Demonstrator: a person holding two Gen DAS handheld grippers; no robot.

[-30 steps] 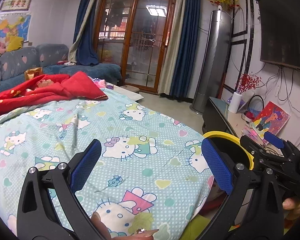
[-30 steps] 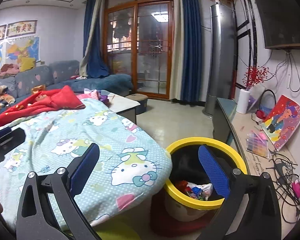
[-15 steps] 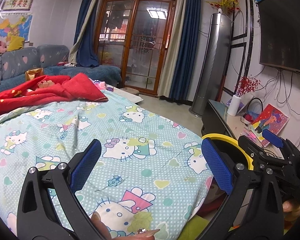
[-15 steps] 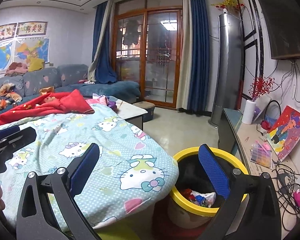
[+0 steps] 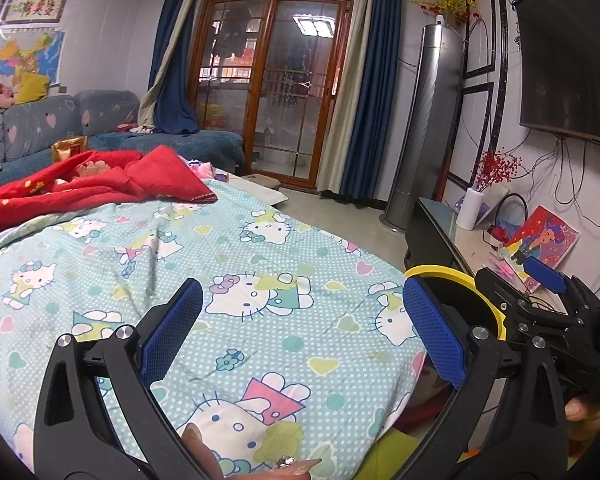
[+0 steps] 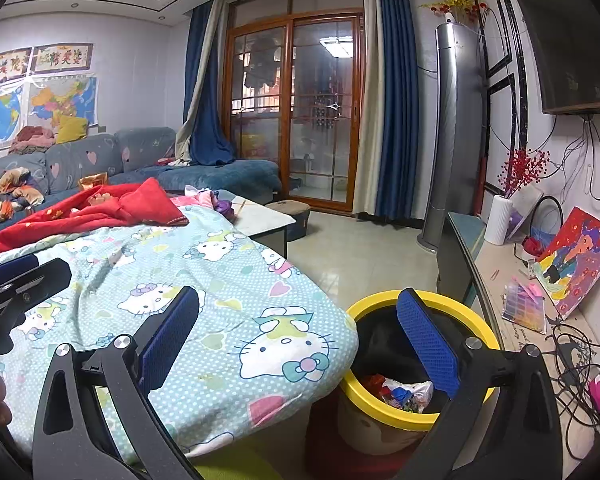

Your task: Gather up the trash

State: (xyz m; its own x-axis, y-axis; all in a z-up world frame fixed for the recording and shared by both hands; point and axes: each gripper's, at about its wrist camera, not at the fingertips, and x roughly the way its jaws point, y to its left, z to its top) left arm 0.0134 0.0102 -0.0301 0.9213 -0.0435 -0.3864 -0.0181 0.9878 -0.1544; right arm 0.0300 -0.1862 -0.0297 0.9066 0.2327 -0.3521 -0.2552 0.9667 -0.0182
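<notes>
A bin with a yellow rim [image 6: 380,414] stands on the floor at the corner of the blanket-covered surface, and crumpled wrappers [image 6: 402,392] lie inside it. My right gripper [image 6: 298,294] hangs open and empty, with its right finger over the bin's mouth. Over the Hello Kitty blanket [image 5: 260,264] my left gripper [image 5: 300,286] is open too, nothing between its pads. In the left wrist view the bin's rim [image 5: 444,270] peeks out behind the right finger, and the right gripper [image 5: 540,300] shows at the far right. No loose trash shows on the blanket.
A red blanket [image 5: 100,184] lies at the far end, with a blue sofa [image 6: 220,176] behind it. A low TV cabinet [image 6: 500,280] with cables, a picture and a white vase runs along the right wall. Tiled floor [image 6: 360,248] leads to the glass doors.
The right wrist view has pulled slightly back and up from the bin. The left gripper has barely moved. Both grippers stay open.
</notes>
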